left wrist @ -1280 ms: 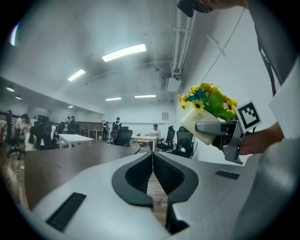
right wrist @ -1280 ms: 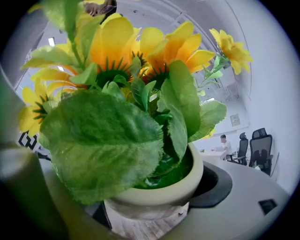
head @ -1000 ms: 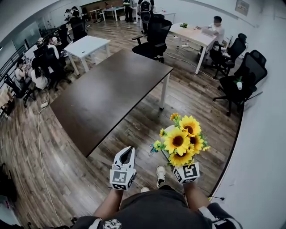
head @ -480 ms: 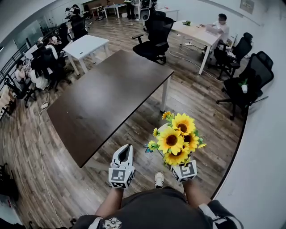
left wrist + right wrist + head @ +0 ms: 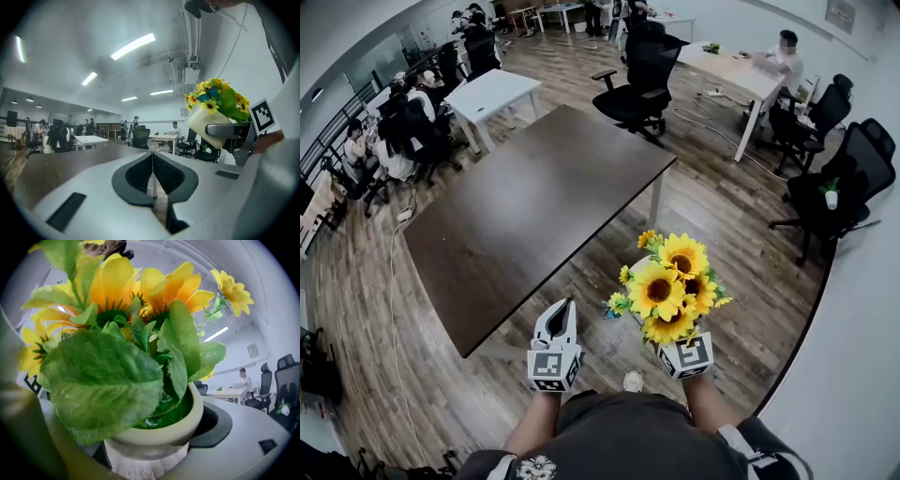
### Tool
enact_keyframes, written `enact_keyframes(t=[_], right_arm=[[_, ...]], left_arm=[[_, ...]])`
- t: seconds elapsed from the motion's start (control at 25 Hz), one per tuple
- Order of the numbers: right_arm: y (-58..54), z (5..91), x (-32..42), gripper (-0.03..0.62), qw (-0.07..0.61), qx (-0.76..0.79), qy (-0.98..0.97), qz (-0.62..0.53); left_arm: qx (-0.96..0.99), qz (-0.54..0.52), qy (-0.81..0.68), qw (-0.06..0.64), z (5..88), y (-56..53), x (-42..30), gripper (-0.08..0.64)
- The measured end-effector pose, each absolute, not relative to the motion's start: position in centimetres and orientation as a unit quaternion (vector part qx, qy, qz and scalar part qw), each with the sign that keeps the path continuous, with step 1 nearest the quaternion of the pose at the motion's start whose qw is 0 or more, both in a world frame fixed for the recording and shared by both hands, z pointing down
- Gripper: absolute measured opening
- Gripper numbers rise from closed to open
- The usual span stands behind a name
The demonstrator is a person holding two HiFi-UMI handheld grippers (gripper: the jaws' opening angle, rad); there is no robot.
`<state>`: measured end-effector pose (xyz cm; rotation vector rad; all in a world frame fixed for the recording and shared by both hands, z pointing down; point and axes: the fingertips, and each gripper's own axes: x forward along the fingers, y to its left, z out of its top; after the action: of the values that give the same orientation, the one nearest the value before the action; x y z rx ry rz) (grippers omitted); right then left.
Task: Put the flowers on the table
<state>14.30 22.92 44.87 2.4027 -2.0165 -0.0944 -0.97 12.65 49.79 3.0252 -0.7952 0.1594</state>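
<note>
- Head view: our left tool (image 5: 565, 309) points forward over the wood floor (image 5: 422, 356), just short of the near end of the long dark worktop (image 5: 534, 197). To its right, our right tool (image 5: 688, 356) carries a bunch of sunflowers (image 5: 670, 291) in a cream pot (image 5: 638, 271). The blooms hide its jaws here. The pot hangs in the air above the floor, off the worktop's right-hand edge and not on it. Beyond the worktop we see a black office chair (image 5: 637, 80) and a white table (image 5: 492, 94), with people seated at desks further off.
- Left gripper view: the left tool's jaws are pressed together with nothing between them. The sunflower pot shows at the upper right, tilted, with a grey jaw of the other tool across its side. The dark worktop stretches away at the left.
- Right gripper view: the right tool's two jaws clasp the pot on either side, just below its rim. A large green leaf and the yellow blooms fill most of the frame.
</note>
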Motion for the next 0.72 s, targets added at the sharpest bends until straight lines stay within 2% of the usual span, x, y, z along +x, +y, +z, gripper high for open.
enact_keyframes(t=[0.16,0.72], right_arm=[[21.5,44.7,16.2,0.537,-0.013,0.764,-0.645,-0.025],[12.8,44.6,17.5,0.537,0.001,0.732,-0.680,-0.035]], left_arm=[[0.962,0.049,-0.267,0.011,50.0,11.8,0.1,0.008],[0.952,0.043,-0.301,0.026,50.7,4.9,1.3,0.008]])
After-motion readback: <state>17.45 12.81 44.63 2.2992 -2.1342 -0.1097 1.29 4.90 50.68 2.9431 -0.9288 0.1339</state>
